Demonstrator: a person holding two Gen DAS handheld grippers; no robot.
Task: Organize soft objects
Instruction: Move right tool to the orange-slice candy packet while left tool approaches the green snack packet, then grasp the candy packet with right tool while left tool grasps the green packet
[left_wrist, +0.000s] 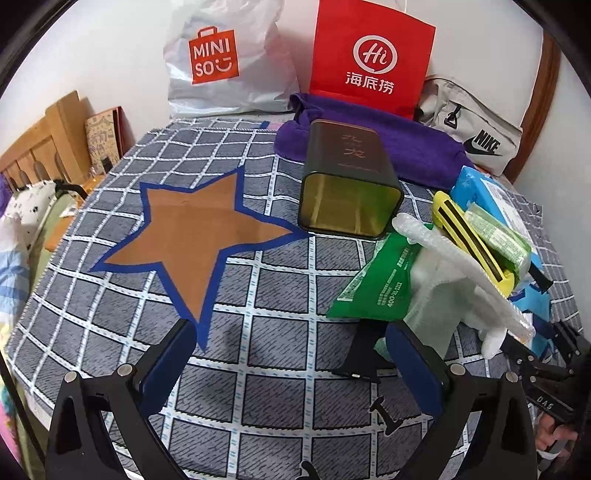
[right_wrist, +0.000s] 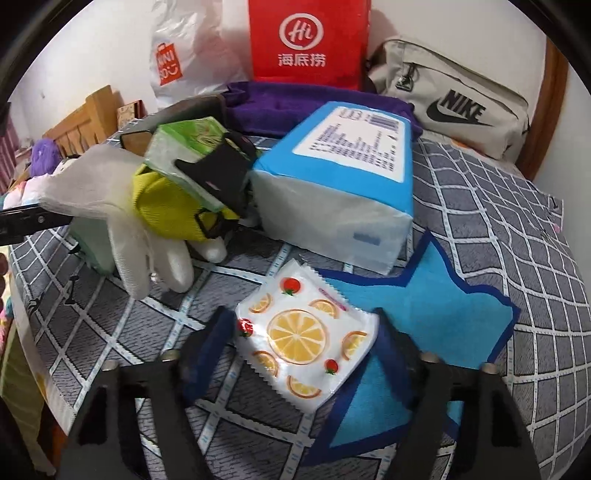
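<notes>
My right gripper (right_wrist: 303, 321) is shut on a white packet printed with lemon slices and strawberries (right_wrist: 301, 343). The packet lies on the checked cloth at the edge of a light-blue star patch (right_wrist: 436, 314), and both pads touch its sides. Behind it are a large blue tissue pack (right_wrist: 332, 177), a white glove (right_wrist: 122, 221), a yellow pouch (right_wrist: 166, 206) and a green tissue packet (right_wrist: 188, 147). My left gripper (left_wrist: 291, 326) stands open over bare cloth below a brown star patch (left_wrist: 192, 229). To its right lie a green packet (left_wrist: 376, 280) and the white glove (left_wrist: 461, 280).
A dark tin box (left_wrist: 347, 184) lies on its side, open end towards me. A purple towel (left_wrist: 388, 136), a white shopping bag (left_wrist: 221, 62), a red paper bag (left_wrist: 369, 59) and a grey Nike bag (left_wrist: 476, 136) line the back. A black stand (left_wrist: 362, 354) sits near my left gripper's right finger.
</notes>
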